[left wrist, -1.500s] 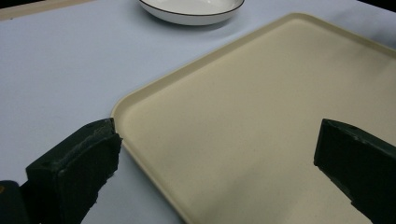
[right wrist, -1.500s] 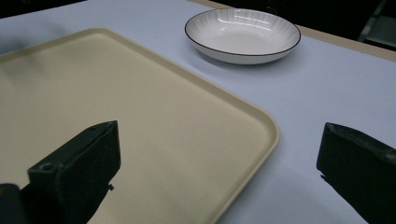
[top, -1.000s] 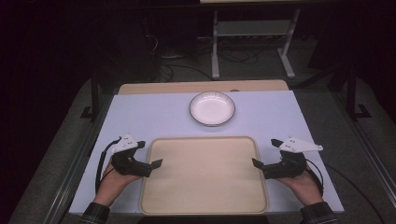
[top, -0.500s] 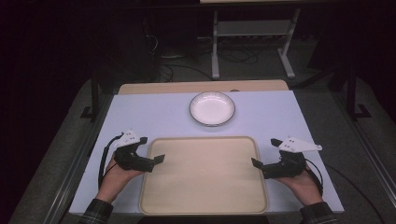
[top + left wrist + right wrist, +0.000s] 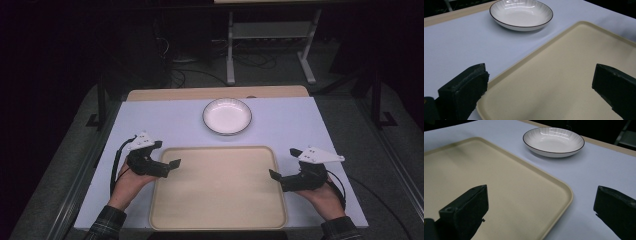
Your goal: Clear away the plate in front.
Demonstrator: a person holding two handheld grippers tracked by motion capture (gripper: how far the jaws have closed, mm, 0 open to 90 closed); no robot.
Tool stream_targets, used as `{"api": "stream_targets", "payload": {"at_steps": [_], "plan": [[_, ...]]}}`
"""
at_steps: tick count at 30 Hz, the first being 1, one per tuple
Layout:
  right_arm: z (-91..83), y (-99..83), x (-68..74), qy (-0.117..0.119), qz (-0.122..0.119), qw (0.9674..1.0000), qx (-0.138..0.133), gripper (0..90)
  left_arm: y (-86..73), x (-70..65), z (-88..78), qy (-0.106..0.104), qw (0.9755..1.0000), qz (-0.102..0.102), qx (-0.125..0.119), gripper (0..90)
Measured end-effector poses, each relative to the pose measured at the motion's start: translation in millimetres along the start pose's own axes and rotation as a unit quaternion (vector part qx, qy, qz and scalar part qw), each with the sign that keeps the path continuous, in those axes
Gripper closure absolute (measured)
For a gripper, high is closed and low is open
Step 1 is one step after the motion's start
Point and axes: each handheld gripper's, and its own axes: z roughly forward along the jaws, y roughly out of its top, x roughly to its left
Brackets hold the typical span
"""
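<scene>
High view first: my counter (image 5: 150,120) is covered in a pale lilac sheet, with a strip of bare wood showing along its far edge. A beige tray (image 5: 218,187) lies at the near middle, at 6 o'clock on the counter, its long side running left to right. A white bowl (image 5: 227,116) with a thin dark rim sits at 12 o'clock from the tray, apart from it and near the far edge.

My left tool (image 5: 172,167) is at 9 o'clock of the tray, pointing inward, its tips over the tray's left rim near the far left corner. Left gripper view has its two black jaws standing wide apart with nothing between them: one over the lilac sheet, the other over the tray (image 5: 564,82) floor, and the bowl (image 5: 521,14) ahead at 12 o'clock.

My right tool (image 5: 280,177) is at 3 o'clock of the tray, pointing inward, its tips just at the right rim. Right gripper view also has the jaws spread wide and empty, one above the tray (image 5: 499,190), the other above the sheet, the tray's rounded far corner between them and the bowl (image 5: 553,141) beyond.

My hands grip both tools from the near edge, plaid cuffs at the wrists.
</scene>
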Motion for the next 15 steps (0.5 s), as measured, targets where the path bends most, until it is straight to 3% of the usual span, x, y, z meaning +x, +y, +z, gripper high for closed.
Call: {"api": "stream_targets", "payload": {"at_steps": [15], "plan": [[-0.1, 0.6, 0.5, 0.001, -0.002, 1.0000, -0.002, 0.0, 13.5, 2.6, 16.5, -0.010, 0.9999, -0.005, 0.007, 0.0]]}}
